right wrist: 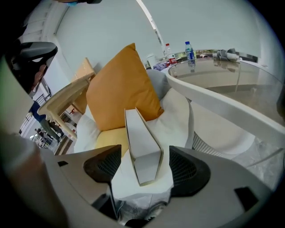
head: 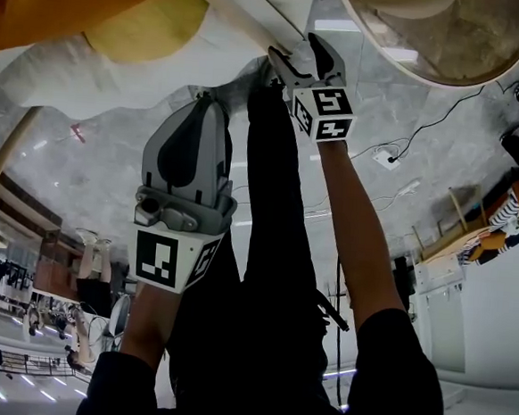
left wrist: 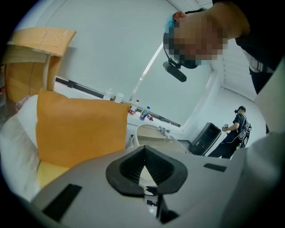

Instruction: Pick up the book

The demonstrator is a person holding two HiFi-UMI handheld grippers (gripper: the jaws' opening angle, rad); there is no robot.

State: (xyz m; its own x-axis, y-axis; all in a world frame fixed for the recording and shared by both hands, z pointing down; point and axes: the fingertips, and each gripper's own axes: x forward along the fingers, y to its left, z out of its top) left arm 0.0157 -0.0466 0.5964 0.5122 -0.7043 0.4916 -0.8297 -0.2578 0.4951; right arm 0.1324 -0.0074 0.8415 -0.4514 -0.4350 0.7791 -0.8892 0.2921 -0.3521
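The right gripper (right wrist: pixel 144 171) pointed down at a seat with its jaws spread wide. The book (right wrist: pixel 142 147), a white one, stood on edge in the gap between them. A strip of white cushion (right wrist: pixel 178 116) showed on either side of the book, so neither pad pressed on it and the gripper had hold of nothing. The book's near end sat just ahead of the pads. Its far end ran away from the gripper toward an orange pillow (right wrist: pixel 120 93) propped upright behind it. A yellow cushion (right wrist: pixel 107 140) lay ahead and to the left of the left jaw, and past it were the pale wooden slats of a chair (right wrist: pixel 67 98). Ahead and to the right of the gripper, well beyond the book, curved the rim of a round glass-topped counter (right wrist: pixel 213 73) with a water bottle (right wrist: pixel 189 50) standing on its far side.

The left gripper (left wrist: pixel 145 151) had its dark pads closed tip to tip with nothing between them. The orange pillow (left wrist: pixel 80 129) lay ahead of it and to the left. Far off to its right stood a person (left wrist: pixel 236 129) in dark clothes.

In the head view the right gripper (head: pixel 300 58) reached farther out than the left gripper (head: pixel 209 104)
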